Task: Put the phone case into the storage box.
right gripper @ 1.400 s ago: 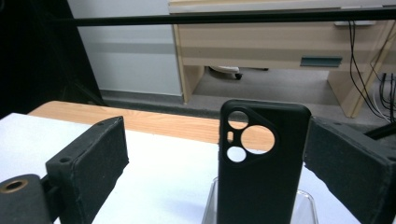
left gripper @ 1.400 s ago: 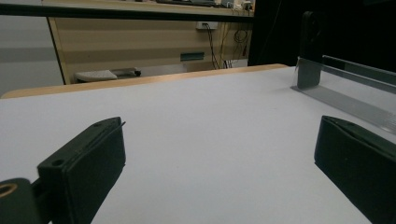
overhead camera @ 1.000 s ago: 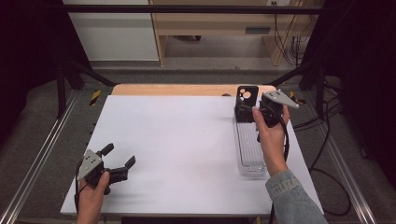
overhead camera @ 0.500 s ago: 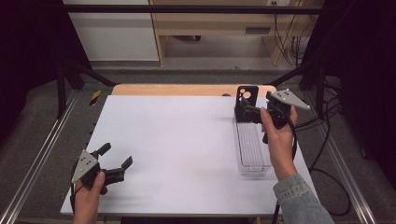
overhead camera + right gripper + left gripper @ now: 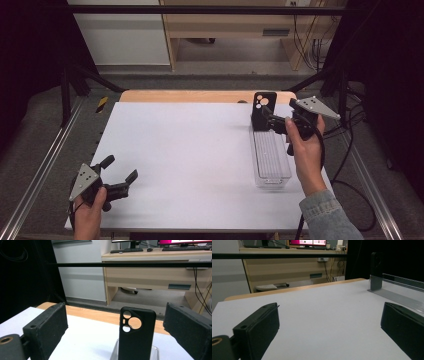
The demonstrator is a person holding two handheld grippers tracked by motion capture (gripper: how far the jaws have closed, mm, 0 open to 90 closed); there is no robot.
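A black phone case (image 5: 263, 106) stands upright at the far end of a clear plastic tray (image 5: 270, 176) on the right of the white table. My right gripper (image 5: 270, 120) is open just right of the case, pointing left at it. In the right gripper view the case (image 5: 137, 336), camera holes facing me, rises ahead from the tray's end (image 5: 114, 351), and the open right gripper (image 5: 116, 317) touches nothing. My left gripper (image 5: 120, 169) is open and empty at the near left corner. From the left gripper (image 5: 329, 323), the case (image 5: 377, 263) and tray (image 5: 399, 296) lie far right.
The white table top (image 5: 190, 150) has a wooden strip (image 5: 200, 96) along its far edge. Metal frame rails (image 5: 37, 180) run down both sides. A desk (image 5: 155, 270) and cables stand beyond the table.
The right hand has shifted a little to the right, its gripper still by the case. The left gripper has drifted slightly left and stays open.
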